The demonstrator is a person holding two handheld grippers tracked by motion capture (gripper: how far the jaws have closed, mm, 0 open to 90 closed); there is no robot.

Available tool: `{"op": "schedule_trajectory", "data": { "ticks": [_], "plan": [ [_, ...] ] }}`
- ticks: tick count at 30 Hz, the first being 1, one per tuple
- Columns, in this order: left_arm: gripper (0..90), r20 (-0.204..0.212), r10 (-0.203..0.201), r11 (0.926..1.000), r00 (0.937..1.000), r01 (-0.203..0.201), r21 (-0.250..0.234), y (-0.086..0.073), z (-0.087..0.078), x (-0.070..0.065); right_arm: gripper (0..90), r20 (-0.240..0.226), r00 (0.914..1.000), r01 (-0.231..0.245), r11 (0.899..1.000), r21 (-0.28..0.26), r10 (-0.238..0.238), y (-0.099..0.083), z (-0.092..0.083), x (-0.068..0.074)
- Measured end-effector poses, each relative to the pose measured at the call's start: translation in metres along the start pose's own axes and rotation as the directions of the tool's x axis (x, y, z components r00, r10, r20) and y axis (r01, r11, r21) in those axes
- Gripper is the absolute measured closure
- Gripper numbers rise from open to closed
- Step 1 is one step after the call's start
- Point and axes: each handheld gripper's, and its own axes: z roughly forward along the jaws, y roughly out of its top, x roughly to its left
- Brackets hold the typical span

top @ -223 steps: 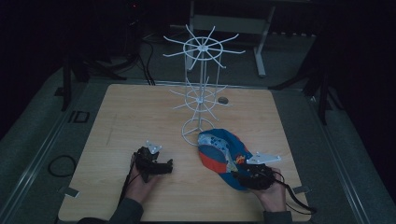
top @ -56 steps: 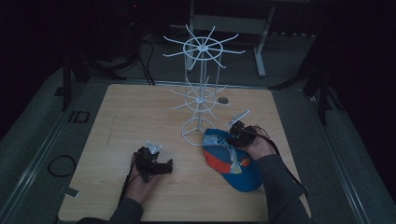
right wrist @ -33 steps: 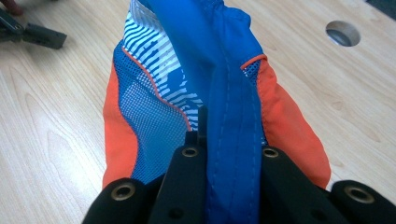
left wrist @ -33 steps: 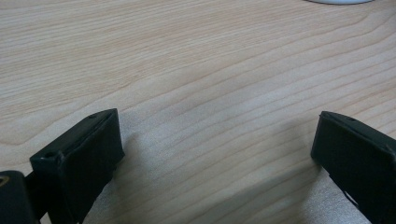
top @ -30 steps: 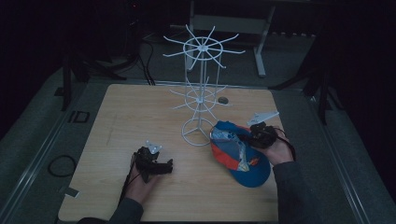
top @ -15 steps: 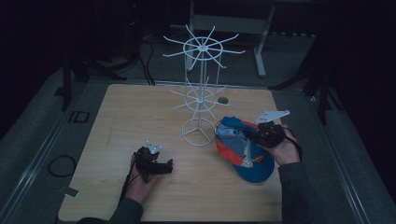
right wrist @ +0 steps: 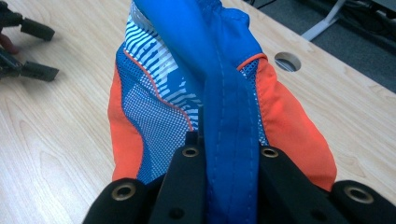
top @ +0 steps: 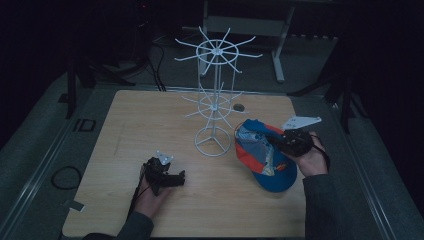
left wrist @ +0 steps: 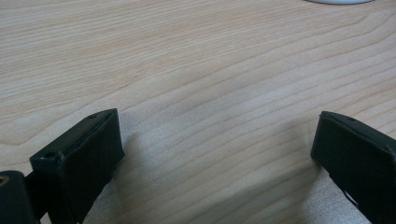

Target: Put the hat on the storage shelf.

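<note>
Dim, dark room all around the pale wooden table (top: 150, 125) where I am working; my right gripper (right wrist: 229, 154) is clamping its two black jaws on the stitched blue edge of a blue, orange and white-striped fabric cap (right wrist: 187, 93), and in the high view that right gripper (top: 292, 141) is sitting in my right hand (top: 310, 160) at the table's right side, with the cap (top: 262, 155) hanging from it and spreading down toward the tabletop, just beside the ring base of a white wire spinner rack with two tiers of spokes (top: 216, 95); my left gripper (left wrist: 215, 154) is resting low over bare wood with its jaws standing wide apart and holding nothing; from above, that left gripper (top: 165, 175) is lying in my left hand (top: 150, 197) near the front left, well apart from the cap; a small round hole (top: 239, 107) is showing in the table behind the rack.
</note>
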Motion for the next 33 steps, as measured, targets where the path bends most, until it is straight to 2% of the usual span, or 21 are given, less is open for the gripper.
{"op": "schedule_trajectory", "data": {
  "ticks": [10,33],
  "plan": [
    [2.4,0.0,0.002,1.0,1.0,-0.002,0.002,0.0,0.0,0.0,87.3,0.012,0.9999,-0.011,1.0,-0.019,0.011,0.001,-0.011,-0.005],
    [2.4,-0.001,0.003,1.0,1.0,-0.003,0.001,0.0,0.0,0.0,87.3,0.024,0.9997,0.001,0.997,-0.075,0.001,0.011,-0.034,-0.009]
  ]
}}
